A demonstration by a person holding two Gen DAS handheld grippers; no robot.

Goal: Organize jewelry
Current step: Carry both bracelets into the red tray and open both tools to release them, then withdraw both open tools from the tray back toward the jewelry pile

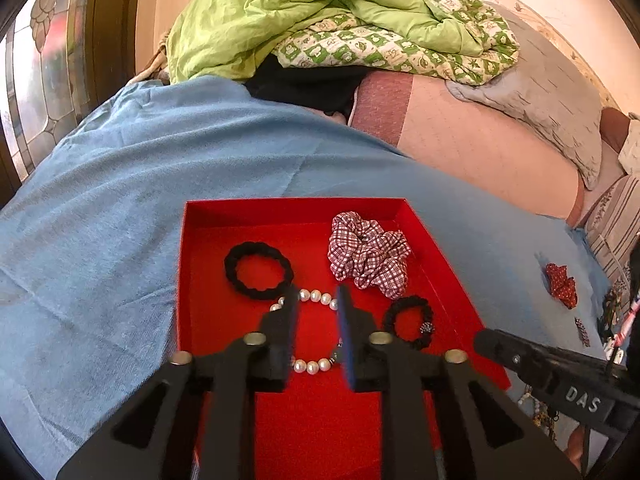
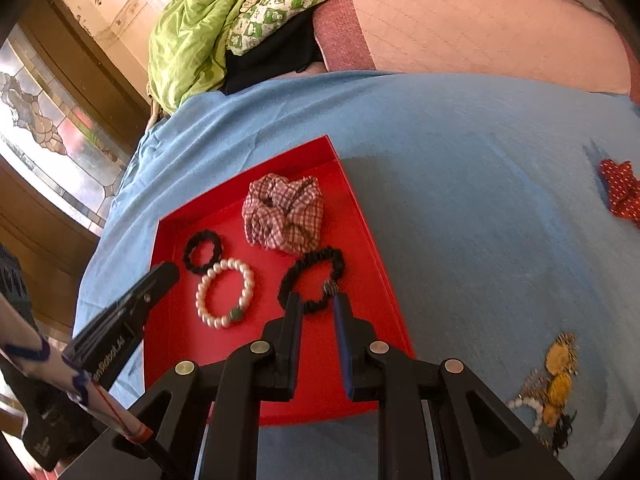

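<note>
A red tray [image 1: 192, 264] [image 2: 168, 240] lies on a blue cloth. In it are a checked scrunchie [image 1: 368, 254] [image 2: 286, 212], a plain black hair tie [image 1: 258, 270] [image 2: 203, 251], a pearl bracelet [image 1: 316, 296] [image 2: 224, 294] and a black hair tie with a bead [image 1: 410, 322] [image 2: 312, 280]. My left gripper [image 1: 318, 304] is open and empty over the pearl bracelet. My right gripper [image 2: 316, 302] is open and empty over the beaded hair tie. Each gripper shows in the other view, the right one [image 1: 520, 356] and the left one [image 2: 132, 304].
A red dotted scrunchie [image 1: 562, 284] [image 2: 620, 194] lies on the cloth right of the tray. A heap of yellow and pearl jewelry [image 2: 552, 396] lies at front right. A green quilt [image 1: 320, 20] and a grey pillow [image 1: 540, 96] lie behind.
</note>
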